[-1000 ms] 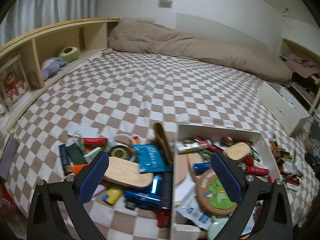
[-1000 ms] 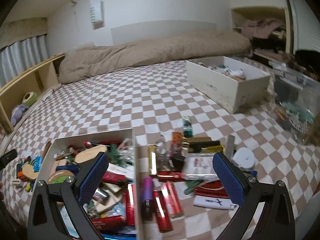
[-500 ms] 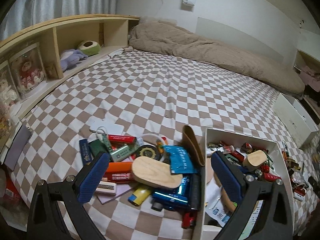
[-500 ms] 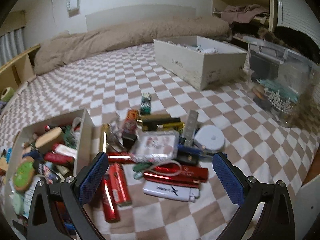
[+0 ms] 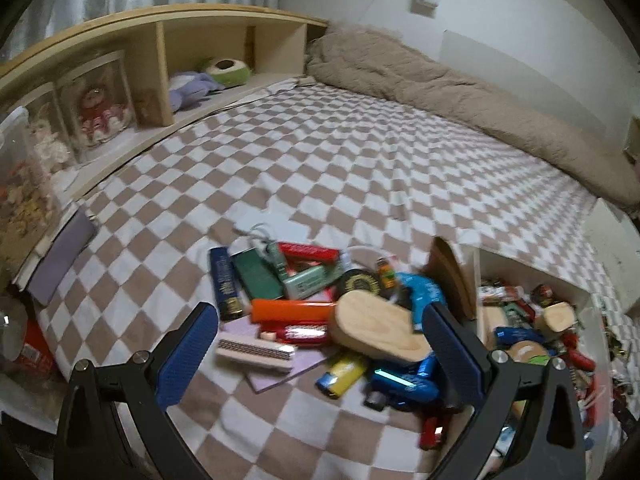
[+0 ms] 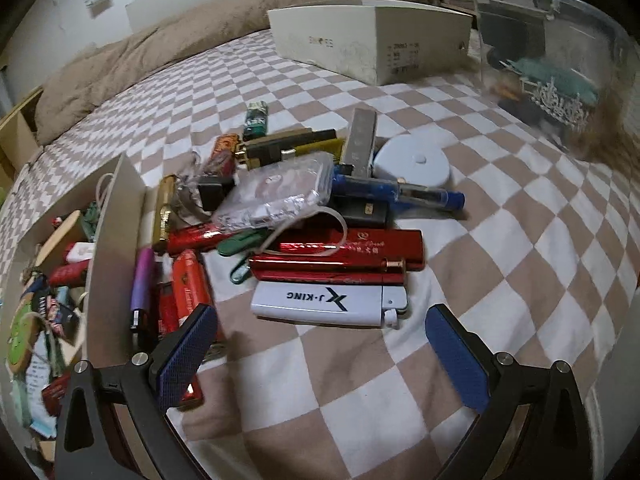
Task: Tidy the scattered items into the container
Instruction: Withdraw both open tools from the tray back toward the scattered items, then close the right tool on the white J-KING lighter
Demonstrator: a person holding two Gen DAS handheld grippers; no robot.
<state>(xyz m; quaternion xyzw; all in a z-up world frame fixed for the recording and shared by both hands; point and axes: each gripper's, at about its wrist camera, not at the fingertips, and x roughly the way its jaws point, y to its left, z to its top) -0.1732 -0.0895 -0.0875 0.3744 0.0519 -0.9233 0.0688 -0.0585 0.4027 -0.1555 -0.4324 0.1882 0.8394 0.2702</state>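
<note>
A white open box (image 5: 478,276) full of small items sits on the checkered bed; it also shows in the right wrist view (image 6: 114,216) at the left. Left of it lies a pile: a wooden oval block (image 5: 376,330), an orange case (image 5: 292,311), a yellow lighter (image 5: 342,372). My left gripper (image 5: 320,364) is open and empty just above this pile. Right of the box lies a second pile: a white J-KING lighter (image 6: 328,304), red cases (image 6: 348,248), a clear case (image 6: 276,194). My right gripper (image 6: 320,358) is open and empty just before the white lighter.
A wooden shelf (image 5: 160,64) with soft toys runs along the left. A beige duvet (image 5: 440,88) lies at the back. A second white box (image 6: 368,44) and a clear plastic bin (image 6: 560,56) stand at the far right of the bed.
The left gripper has swung left, from over the box to over the left pile. The right gripper has swung right and dropped closer to the right pile. Both stayed open.
</note>
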